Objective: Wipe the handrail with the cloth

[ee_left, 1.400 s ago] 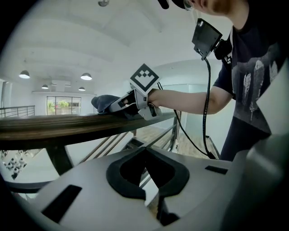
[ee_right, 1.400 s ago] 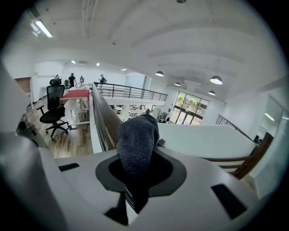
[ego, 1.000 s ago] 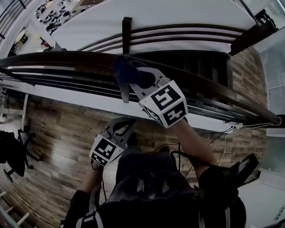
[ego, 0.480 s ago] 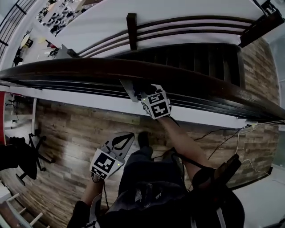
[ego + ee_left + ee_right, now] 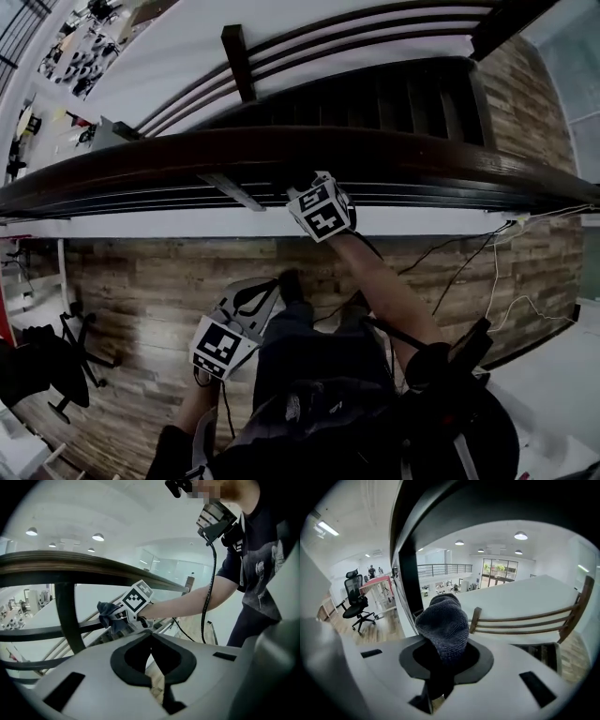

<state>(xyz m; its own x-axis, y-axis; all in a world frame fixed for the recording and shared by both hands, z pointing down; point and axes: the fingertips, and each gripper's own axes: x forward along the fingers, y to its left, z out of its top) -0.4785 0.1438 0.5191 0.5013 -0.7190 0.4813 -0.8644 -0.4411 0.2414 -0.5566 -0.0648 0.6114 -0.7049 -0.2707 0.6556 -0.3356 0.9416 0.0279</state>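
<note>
The floor is wooden plank flooring, with thin cables trailing over it at the right. The dark, curved wooden handrail runs across the head view above a white ledge, and dark stair treads drop away beyond it. The room is a bright open office with round ceiling lights, a black office chair beside a reddish desk, and a railed gallery far off.

The right gripper is clamped on the grey cloth, whose bunched end stands up out of the jaws. It is held just under the handrail, beside a dark upright post.

The left gripper hangs low near the person's legs, well apart from the rail. Its jaws are pressed together with nothing between them.

From the head view the cloth and the right jaws are tucked out of sight beneath the handrail; only the marker cube shows. Neither gripper view settles whether the cloth touches the rail's underside. The handrail's ends are cut off at both edges.
</note>
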